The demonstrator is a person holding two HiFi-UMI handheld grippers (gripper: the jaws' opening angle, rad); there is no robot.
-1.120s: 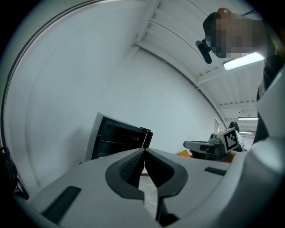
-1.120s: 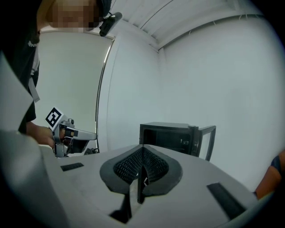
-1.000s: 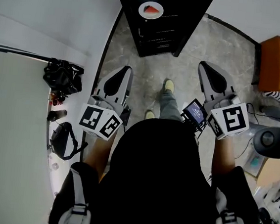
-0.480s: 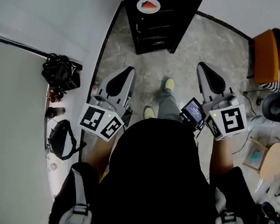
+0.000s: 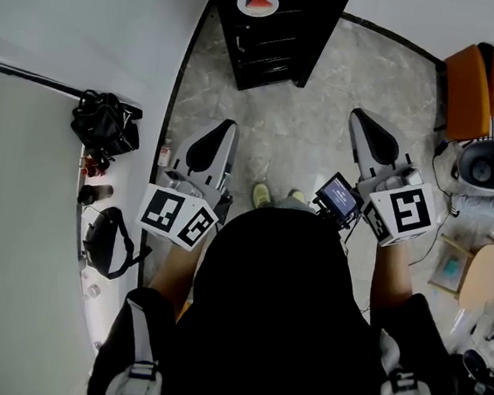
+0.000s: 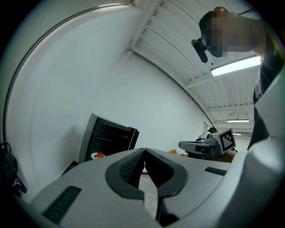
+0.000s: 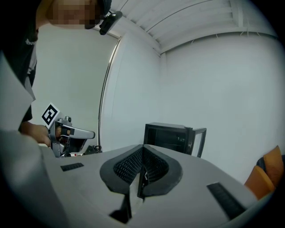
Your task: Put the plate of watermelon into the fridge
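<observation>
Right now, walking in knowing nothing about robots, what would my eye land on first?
The red watermelon slice on a white round plate, bright against the black cabinet straight ahead. Then the person's grey left gripper and right gripper, each with a black-and-white marker cube, both shut and empty over the grey stone floor.

Printed upside down in white on the black garment (image 5: 277, 327), bottom centre of the head view: "THE", then a cut-off word starting with "F"; nothing else legible anywhere.
</observation>
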